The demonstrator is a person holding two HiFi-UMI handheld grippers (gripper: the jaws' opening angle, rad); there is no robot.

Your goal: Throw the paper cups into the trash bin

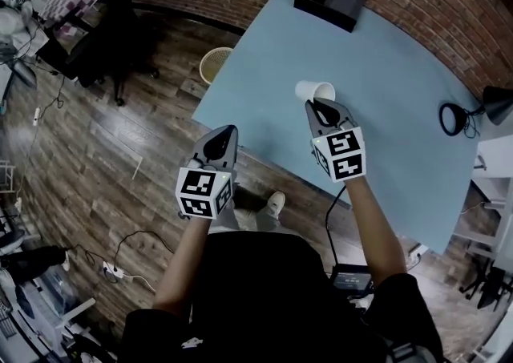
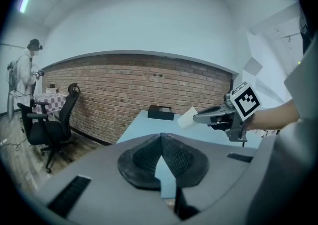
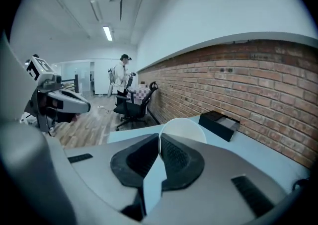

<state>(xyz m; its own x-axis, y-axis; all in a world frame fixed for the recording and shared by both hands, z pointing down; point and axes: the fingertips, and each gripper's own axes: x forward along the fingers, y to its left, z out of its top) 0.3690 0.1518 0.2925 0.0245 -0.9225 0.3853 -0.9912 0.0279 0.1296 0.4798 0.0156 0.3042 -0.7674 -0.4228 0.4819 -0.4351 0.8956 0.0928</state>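
Note:
A white paper cup [image 1: 313, 90] hangs over the light blue table [image 1: 401, 137], and my right gripper [image 1: 316, 104] is shut on its wall. In the right gripper view the cup [image 3: 183, 128] sticks up past the pinched jaws of the right gripper [image 3: 159, 137]. My left gripper [image 1: 230, 131] is shut and empty, held over the table's near left edge. Its own view shows the left gripper [image 2: 161, 135] with pads touching, and the cup [image 2: 187, 118] beyond it. The round tan trash bin [image 1: 215, 64] stands on the wooden floor beside the table's left edge.
A black box [image 1: 329, 0] sits at the table's far corner by the brick wall. A black desk lamp [image 1: 458, 117] is at the table's right side. A black office chair [image 1: 112, 29] stands far left. Cables [image 1: 128, 261] lie on the floor. A person [image 3: 120, 77] stands far off.

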